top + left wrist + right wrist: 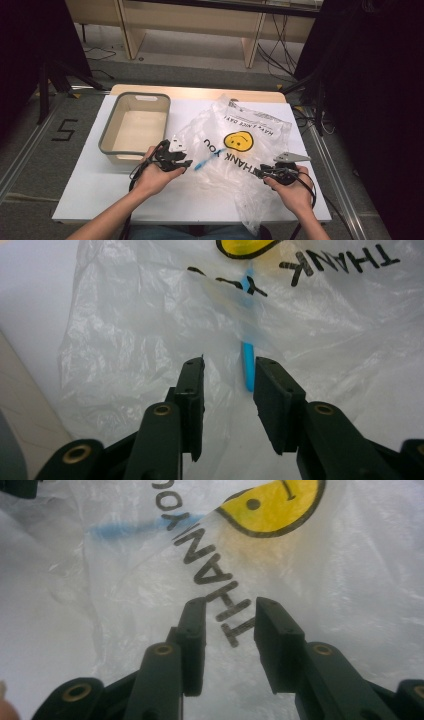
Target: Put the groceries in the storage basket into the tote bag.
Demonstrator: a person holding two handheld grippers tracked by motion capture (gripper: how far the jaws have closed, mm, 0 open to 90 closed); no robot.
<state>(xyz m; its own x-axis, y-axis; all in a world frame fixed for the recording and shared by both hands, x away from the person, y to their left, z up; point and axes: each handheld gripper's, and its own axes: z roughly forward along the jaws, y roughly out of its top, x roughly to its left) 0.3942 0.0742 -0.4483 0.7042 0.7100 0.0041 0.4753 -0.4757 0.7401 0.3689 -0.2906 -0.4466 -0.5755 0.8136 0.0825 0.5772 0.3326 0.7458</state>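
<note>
A clear plastic bag point(240, 145) with a yellow smiley face point(238, 140) and "THANK YOU" in black lies crumpled on the white table point(100, 192). A thin blue object point(200, 164) lies partly under its film. My left gripper point(187, 163) is at the bag's left edge, open; in the left gripper view its jaws point(230, 365) stand apart over the bag point(150, 315), the blue object point(247, 367) just beside the right jaw. My right gripper point(260, 173) is at the bag's near right part, open point(230, 602), hovering above the printed film point(350, 580). The blue object point(125, 530) shows through the plastic farther off.
A grey-rimmed empty bin point(107, 135) stands on the table's left, just beyond my left hand. The bag's lower corner hangs over the near table edge point(252, 220). Dark curtains flank the table, and cables lie on the floor behind it.
</note>
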